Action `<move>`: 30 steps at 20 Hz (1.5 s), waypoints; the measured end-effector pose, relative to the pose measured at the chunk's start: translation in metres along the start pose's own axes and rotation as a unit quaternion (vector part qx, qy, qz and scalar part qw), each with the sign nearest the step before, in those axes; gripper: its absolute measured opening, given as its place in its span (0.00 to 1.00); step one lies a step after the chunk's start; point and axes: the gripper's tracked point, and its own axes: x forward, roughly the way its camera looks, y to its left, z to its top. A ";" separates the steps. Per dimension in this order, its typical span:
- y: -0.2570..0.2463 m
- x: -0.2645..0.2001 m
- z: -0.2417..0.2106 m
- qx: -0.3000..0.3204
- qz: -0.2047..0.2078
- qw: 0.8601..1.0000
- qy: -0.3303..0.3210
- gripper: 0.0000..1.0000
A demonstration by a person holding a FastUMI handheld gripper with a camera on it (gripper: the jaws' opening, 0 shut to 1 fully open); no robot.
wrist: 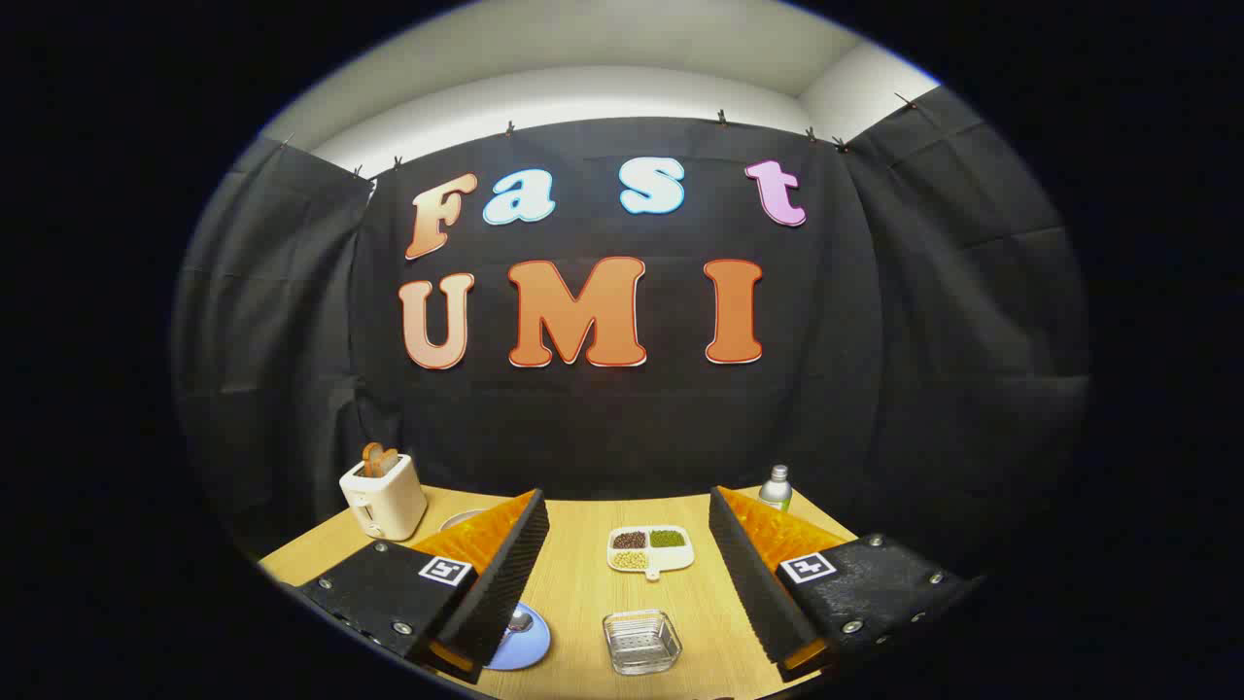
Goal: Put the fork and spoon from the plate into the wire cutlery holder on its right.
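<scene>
Blue plate (530, 637) low on the left, half hidden behind the left finger, with a bit of cutlery (518, 620) just showing on it, fork or spoon impossible to tell. Wire holder (641, 642) to the plate's right, between the fingers and near. Gripper (627, 574) wide open, holding nothing, raised above the wooden table (583, 583). Farther on, white divided dish (650, 550) of beans. Far left, toaster (383, 496) with bread; far right, bottle (776, 486) behind the right finger
</scene>
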 end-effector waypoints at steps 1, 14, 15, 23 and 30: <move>-0.002 -0.001 -0.001 0.007 0.001 1.000 0.005 0.99; 0.016 -0.016 -0.015 0.027 -0.038 0.999 0.024 0.99; 0.018 -0.017 -0.020 0.026 -0.040 0.998 0.031 0.99; 0.061 -0.024 -0.085 0.036 -0.046 0.993 0.104 0.99; 0.118 -0.020 -0.164 0.024 -0.034 0.986 0.162 0.99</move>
